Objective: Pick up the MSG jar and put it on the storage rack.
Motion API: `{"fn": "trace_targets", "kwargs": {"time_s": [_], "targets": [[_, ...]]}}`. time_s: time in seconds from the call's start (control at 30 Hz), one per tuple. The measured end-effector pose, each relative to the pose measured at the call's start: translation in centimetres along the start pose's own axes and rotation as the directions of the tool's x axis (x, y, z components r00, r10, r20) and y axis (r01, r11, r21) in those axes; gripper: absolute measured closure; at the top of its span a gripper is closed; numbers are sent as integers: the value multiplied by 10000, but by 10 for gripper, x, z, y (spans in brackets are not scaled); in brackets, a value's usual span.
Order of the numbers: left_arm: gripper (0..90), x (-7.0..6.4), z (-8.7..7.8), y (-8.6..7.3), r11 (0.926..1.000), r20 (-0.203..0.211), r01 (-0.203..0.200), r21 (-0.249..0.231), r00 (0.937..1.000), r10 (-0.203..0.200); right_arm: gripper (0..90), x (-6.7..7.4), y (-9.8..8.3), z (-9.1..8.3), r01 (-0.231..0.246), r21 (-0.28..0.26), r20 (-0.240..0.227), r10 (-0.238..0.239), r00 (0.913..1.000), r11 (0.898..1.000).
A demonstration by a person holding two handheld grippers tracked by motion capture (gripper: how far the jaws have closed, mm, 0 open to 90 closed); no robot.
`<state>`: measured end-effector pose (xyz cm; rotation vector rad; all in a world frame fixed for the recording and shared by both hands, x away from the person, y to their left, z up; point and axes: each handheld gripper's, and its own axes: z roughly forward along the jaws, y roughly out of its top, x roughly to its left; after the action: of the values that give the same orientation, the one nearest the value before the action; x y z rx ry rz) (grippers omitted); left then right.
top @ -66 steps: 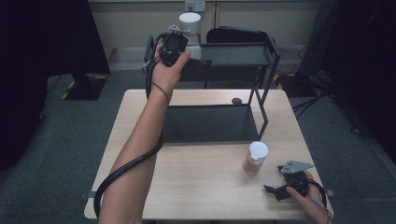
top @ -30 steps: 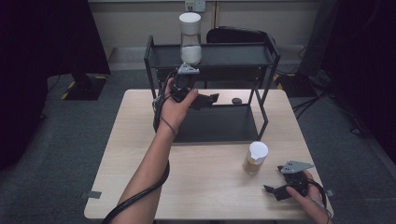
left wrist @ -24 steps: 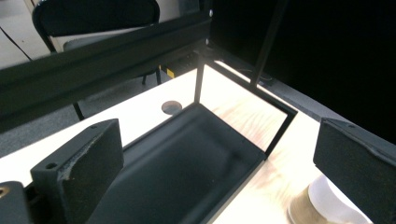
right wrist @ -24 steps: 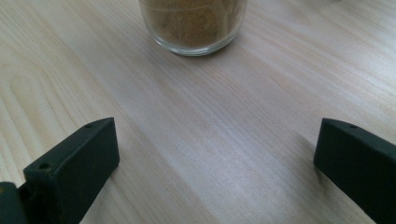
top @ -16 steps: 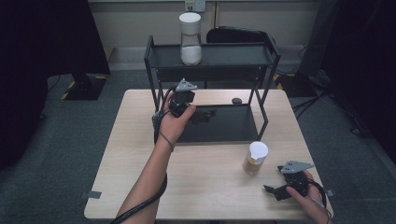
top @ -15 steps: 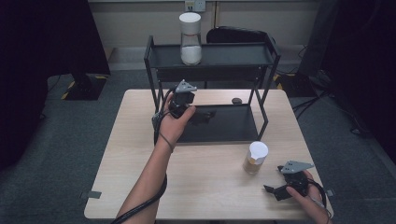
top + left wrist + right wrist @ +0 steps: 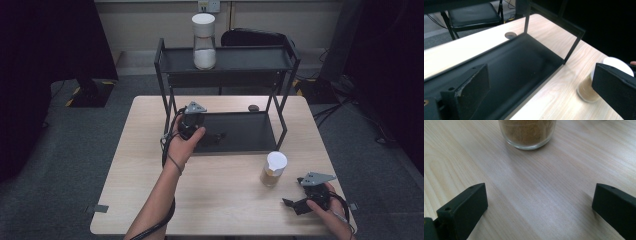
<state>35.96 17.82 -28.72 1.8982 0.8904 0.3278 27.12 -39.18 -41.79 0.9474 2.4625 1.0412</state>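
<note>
A black two-tier rack stands at the back of the wooden table. On its top shelf is a tall jar with a white lid and white contents. A second jar, white-lidded with brown contents, stands on the table in front of the rack's right end. My left gripper hovers open over the lower shelf with nothing between its jaws, and the brown jar shows past its right jaw. My right gripper rests open near the front right corner, facing the brown jar.
A black chair stands behind the rack. A small round grommet sits in the tabletop behind the lower shelf. Cables trail from both grippers. Bare wood spreads to the left of the rack and along the front.
My left gripper let go of the white jar on the top shelf, then drew back and down to the lower shelf. The right gripper stayed put.
</note>
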Motion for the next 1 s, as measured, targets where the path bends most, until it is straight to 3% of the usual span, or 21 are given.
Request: {"fn": "trace_targets", "kwargs": {"time_s": [0.57,1.0], "targets": [[11,2,11,-40,9991,192,162,388,9997,-170,0,0,0,0,0,-2,-1,0,10000,10000],[11,-3,17,-67,9976,233,14,695,9997,-30,0,0,0,0,-2,0,0,2,10000,10000]]}}
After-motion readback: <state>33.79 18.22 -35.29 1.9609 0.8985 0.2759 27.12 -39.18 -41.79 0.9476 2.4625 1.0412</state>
